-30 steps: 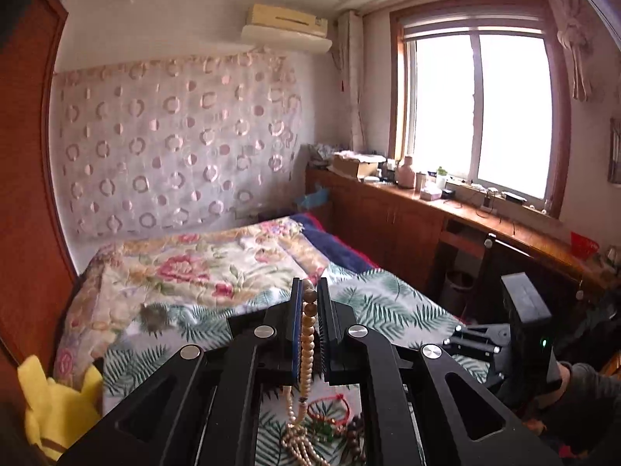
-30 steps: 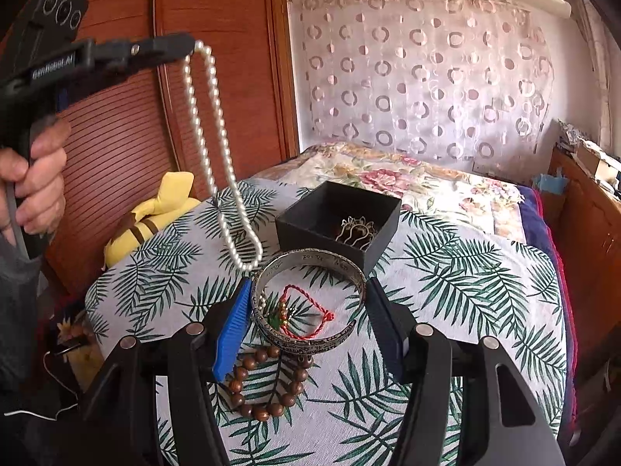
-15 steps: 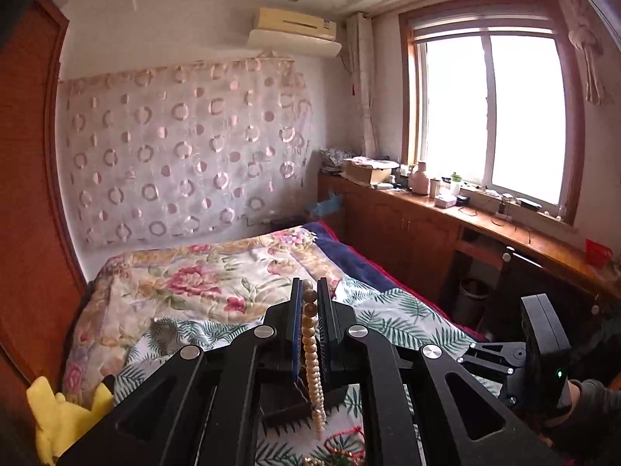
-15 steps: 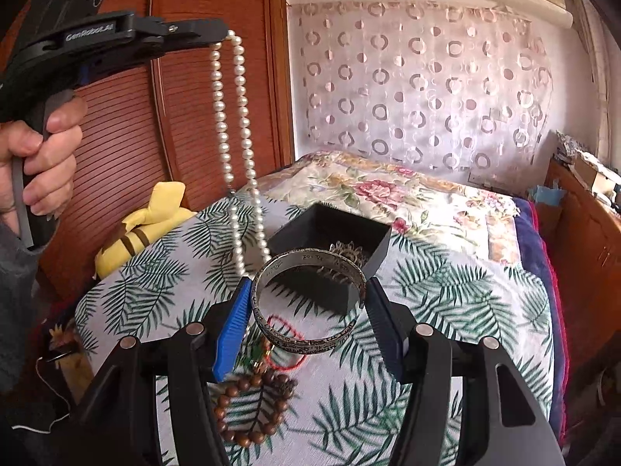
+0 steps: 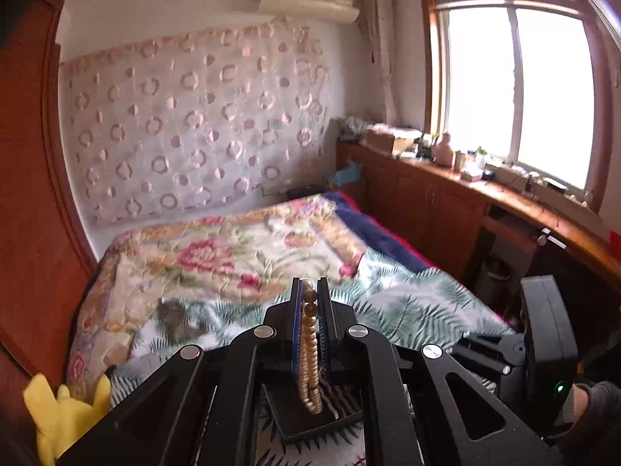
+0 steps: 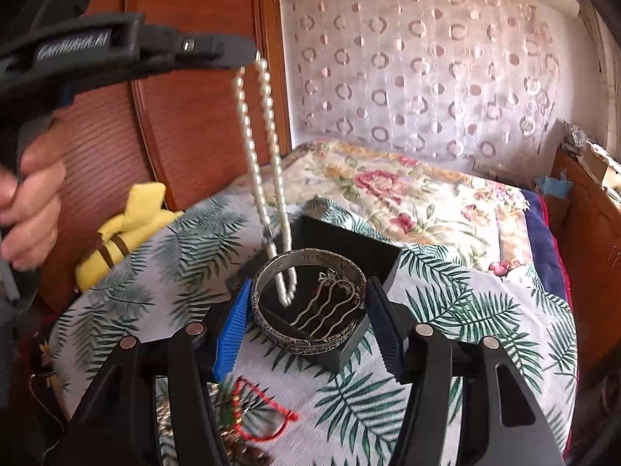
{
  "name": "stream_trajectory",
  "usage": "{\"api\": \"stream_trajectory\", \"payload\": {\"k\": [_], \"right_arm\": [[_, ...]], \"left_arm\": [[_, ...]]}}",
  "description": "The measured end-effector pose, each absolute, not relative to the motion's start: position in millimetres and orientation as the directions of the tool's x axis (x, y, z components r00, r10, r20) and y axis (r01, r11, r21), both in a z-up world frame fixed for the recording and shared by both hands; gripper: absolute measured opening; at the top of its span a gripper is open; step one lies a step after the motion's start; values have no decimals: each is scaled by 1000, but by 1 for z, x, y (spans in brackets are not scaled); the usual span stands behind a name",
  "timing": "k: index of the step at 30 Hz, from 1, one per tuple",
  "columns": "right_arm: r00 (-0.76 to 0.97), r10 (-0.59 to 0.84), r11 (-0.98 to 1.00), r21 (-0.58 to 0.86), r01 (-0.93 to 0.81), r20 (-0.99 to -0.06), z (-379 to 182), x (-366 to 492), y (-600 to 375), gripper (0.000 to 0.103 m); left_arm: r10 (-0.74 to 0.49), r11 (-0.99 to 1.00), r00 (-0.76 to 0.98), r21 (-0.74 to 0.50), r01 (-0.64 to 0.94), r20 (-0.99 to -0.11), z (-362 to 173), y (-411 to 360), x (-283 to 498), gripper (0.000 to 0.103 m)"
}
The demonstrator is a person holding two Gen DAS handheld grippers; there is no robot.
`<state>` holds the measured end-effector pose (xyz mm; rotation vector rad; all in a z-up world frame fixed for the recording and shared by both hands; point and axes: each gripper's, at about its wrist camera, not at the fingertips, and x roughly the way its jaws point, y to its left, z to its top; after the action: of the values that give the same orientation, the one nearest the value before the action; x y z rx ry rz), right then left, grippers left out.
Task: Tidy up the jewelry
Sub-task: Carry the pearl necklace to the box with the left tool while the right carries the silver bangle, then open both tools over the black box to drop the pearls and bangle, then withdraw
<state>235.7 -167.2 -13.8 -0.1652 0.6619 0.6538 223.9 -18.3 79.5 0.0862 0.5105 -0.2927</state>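
Pearls (image 6: 264, 163) are gripped by the left gripper (image 5: 309, 291) and dangled over the box (image 6: 349, 244); a bangle (image 6: 310, 303) is clamped by the right gripper (image 6: 306, 322).

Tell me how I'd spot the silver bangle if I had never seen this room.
Start at the bed with the palm-leaf cloth, then find the open black box sitting on it. Just in front of the box, the right gripper pinches the silver bangle between its two fingers. It is the one wide, rigid metal hoop with engraved lettering, unlike the beaded pearl necklace dangling from the left gripper.
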Motion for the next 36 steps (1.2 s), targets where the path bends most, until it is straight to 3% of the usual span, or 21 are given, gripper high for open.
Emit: {"api": "stream_trajectory", "payload": {"k": [10, 21, 23, 27, 32, 36], "right_arm": [[564, 488, 785, 53, -617, -666, -44, 261, -143, 61], [547, 471, 790, 54, -611, -693, -60, 270, -137, 62], [553, 477, 788, 55, -613, -683, -57, 268, -138, 63], [564, 491, 787, 60, -614, -664, -48, 264, -143, 65], [574, 504, 791, 79, -607, -646, -40, 244, -162, 65], [578, 508, 792, 83, -605, -639, -40, 215, -180, 65]], "left_arm": [[-236, 968, 750, -86, 234, -618, -2, 14, 257, 7], [-257, 963, 739, -105, 246, -623, -13, 12, 254, 10], [-265, 962, 740, -113, 249, -619, -11, 12, 251, 28], [-269, 961, 744, -123, 246, -611, -13, 16, 242, 41], [-245, 967, 761, -99, 234, -601, -18, 19, 219, 77], [-226, 971, 775, -79, 224, -590, -23, 20, 198, 93]]}}
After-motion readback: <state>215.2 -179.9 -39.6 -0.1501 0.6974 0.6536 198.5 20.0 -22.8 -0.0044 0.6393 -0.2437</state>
